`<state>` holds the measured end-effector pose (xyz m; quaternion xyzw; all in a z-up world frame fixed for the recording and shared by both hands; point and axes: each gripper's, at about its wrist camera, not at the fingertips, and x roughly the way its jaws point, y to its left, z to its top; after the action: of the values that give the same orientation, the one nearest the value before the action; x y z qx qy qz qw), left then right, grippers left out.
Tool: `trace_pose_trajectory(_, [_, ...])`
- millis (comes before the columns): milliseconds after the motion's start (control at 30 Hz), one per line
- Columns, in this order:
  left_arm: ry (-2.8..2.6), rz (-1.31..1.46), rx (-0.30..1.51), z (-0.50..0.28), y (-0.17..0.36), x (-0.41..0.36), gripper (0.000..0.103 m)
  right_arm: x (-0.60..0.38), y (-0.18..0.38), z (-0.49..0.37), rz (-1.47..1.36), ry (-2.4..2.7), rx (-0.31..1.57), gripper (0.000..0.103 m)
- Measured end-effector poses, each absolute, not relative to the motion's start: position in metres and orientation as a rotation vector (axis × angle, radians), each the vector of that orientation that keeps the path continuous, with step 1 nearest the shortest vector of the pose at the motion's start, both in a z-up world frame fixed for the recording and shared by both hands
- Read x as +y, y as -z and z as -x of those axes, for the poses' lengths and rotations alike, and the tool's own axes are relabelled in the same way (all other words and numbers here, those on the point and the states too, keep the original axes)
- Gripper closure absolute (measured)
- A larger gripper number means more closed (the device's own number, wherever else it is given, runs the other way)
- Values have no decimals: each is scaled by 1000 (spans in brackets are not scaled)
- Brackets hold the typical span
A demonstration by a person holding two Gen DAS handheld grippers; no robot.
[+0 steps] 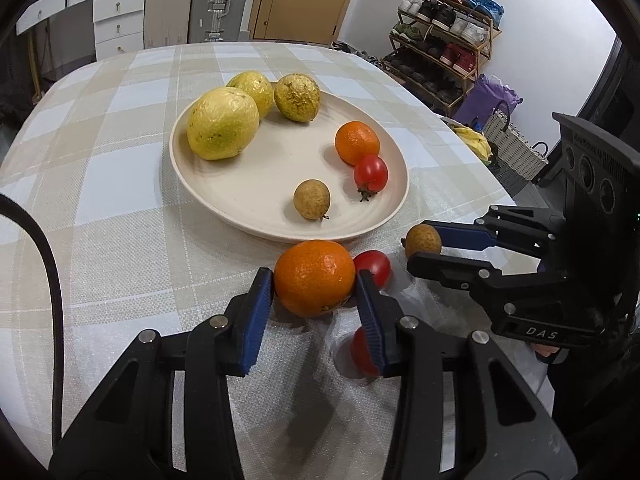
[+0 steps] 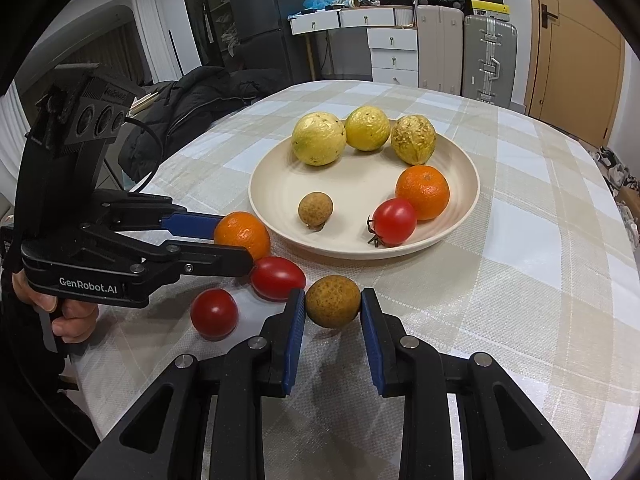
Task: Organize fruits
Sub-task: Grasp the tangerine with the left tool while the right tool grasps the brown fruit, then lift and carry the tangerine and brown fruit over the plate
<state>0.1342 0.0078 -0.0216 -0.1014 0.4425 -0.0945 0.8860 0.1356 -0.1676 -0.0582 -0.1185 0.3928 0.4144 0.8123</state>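
Note:
A cream plate (image 1: 248, 200) (image 2: 280, 184) holds three yellow fruits (image 1: 222, 123), an orange (image 1: 357, 142), a tomato (image 1: 371, 173) and a brown longan (image 1: 311, 199). My left gripper (image 1: 315, 280) (image 2: 234, 242) is shut on a loose orange (image 1: 314, 278) (image 2: 242, 234) at the plate's near edge. My right gripper (image 2: 333, 301) (image 1: 424, 246) is shut on a second longan (image 2: 333, 301) (image 1: 423, 240) on the cloth. Two loose tomatoes (image 2: 277, 277) (image 2: 214, 313) lie between the grippers; they also show in the left wrist view (image 1: 373, 266) (image 1: 362, 354).
The table wears a beige checked cloth (image 1: 120, 208). A shoe rack (image 1: 440, 36) and woven bags (image 1: 516, 148) stand beyond its right side. A dark coat (image 2: 192, 112), drawers (image 2: 394, 56) and suitcases (image 2: 488, 60) are behind the table.

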Motion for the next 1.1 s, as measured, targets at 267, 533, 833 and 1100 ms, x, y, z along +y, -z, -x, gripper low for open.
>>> trace_pose_trajectory(267, [193, 201, 906, -131, 16, 9, 64, -170, 55, -137, 239, -877, 826, 74])
trace_pose_trajectory(533, [170, 197, 835, -123, -3, 17, 64, -175, 49, -140, 204, -856, 800, 74])
trace_pose_trajectory(833, [106, 197, 784, -123, -16, 31, 64, -183, 41, -148, 140, -828, 767, 74])
trace_pose_trajectory(1100, [64, 188, 776, -132, -15, 37, 64, -190, 35, -158, 92, -792, 755, 74])
